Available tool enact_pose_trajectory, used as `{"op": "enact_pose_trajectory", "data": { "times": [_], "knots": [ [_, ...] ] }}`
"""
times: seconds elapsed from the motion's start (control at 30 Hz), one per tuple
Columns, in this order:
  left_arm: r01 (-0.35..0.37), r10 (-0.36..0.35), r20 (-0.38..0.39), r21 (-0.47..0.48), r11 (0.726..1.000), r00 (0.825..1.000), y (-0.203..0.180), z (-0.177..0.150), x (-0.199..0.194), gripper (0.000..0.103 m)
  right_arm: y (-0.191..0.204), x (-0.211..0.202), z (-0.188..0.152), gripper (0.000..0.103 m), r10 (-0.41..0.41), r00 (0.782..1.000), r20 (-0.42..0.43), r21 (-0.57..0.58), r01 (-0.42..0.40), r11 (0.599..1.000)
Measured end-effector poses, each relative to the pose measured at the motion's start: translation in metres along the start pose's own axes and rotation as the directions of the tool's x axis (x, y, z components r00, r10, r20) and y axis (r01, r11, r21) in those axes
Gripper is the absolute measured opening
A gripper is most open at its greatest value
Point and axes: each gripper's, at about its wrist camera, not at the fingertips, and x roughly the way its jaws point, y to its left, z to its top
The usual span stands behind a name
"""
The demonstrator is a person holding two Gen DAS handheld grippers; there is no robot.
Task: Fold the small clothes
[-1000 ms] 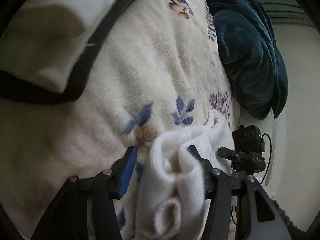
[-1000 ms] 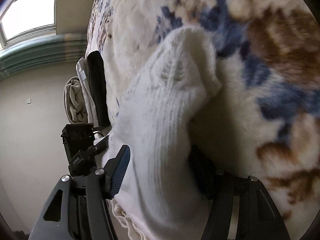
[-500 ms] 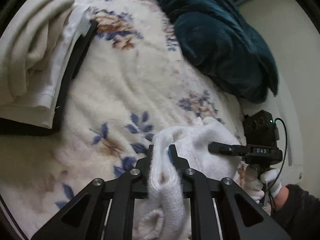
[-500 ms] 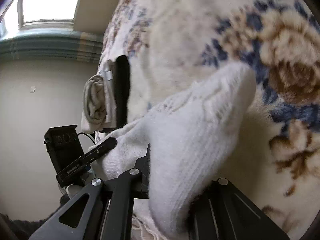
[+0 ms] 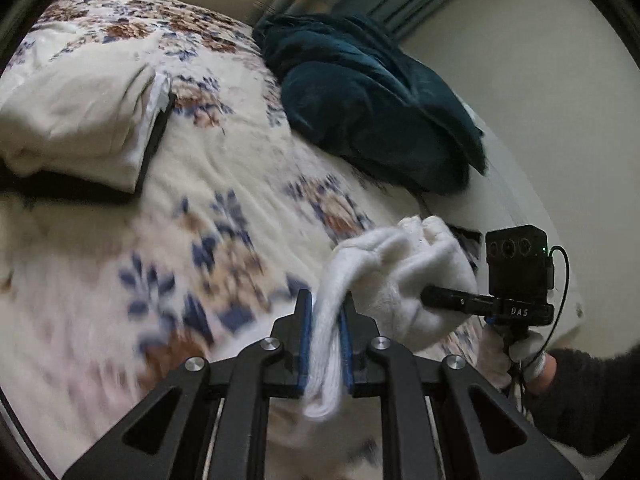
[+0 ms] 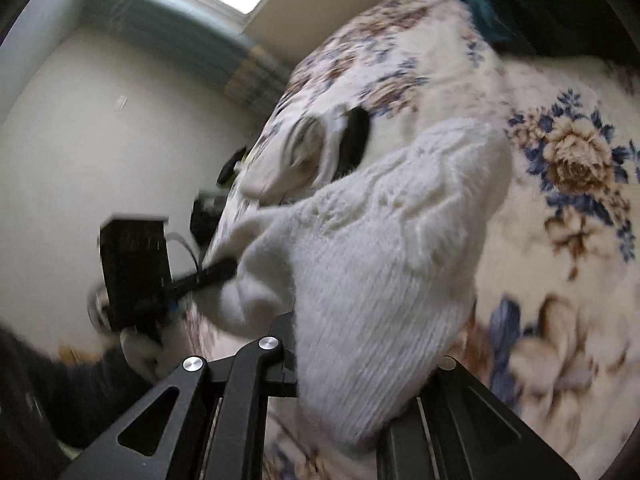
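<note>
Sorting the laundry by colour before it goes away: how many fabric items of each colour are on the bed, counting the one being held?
White: 1, the white knit garment, clamped by the left gripper and right gripper
Cream: 1, the folded cream cloth
Black: 1, the black item under it
Teal: 1, the teal blanket
Total: 4

folded pile left on bed | blanket right, behind
</note>
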Motion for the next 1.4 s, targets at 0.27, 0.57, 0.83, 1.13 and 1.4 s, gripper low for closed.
{"op": "enact_pose_trajectory", "data": {
  "times": [0.27,0.57,0.83,1.13,1.4],
  "knots": [
    [-0.115,0.083,-0.313,-0.085,0.990,0.946,0.001,-0.133,-0.024,0.012,0.053,0.005,-0.140,0.050,-0.093,0.932,-0.350,-0.195,0.025,0.980],
    [-0.296,0.214,-0.278,-0.296,0.908,0.936,0.009,-0.146,-0.067,0.053,0.027,-0.030,-0.181,0.088,-0.062,0.881,-0.469,-0.010,0.065,0.998],
    [-0.345,0.244,-0.305,-0.341,0.875,0.921,0.029,-0.113,0.020,0.054,-0.071,-0.020,-0.163,0.088,-0.008,0.976,-0.218,0.538,0.127,0.833],
    [-0.403,0.336,-0.276,-0.238,0.884,0.900,0.007,-0.161,0.018,0.017,-0.053,-0.006,-0.160,0.019,-0.128,0.974,-0.187,0.524,0.209,0.826],
    [-0.285,0.208,-0.238,-0.356,0.890,0.949,0.012,-0.141,-0.007,0.027,-0.070,0.003,-0.155,0.022,-0.177,0.929,-0.326,0.427,0.311,0.849]
  ]
}}
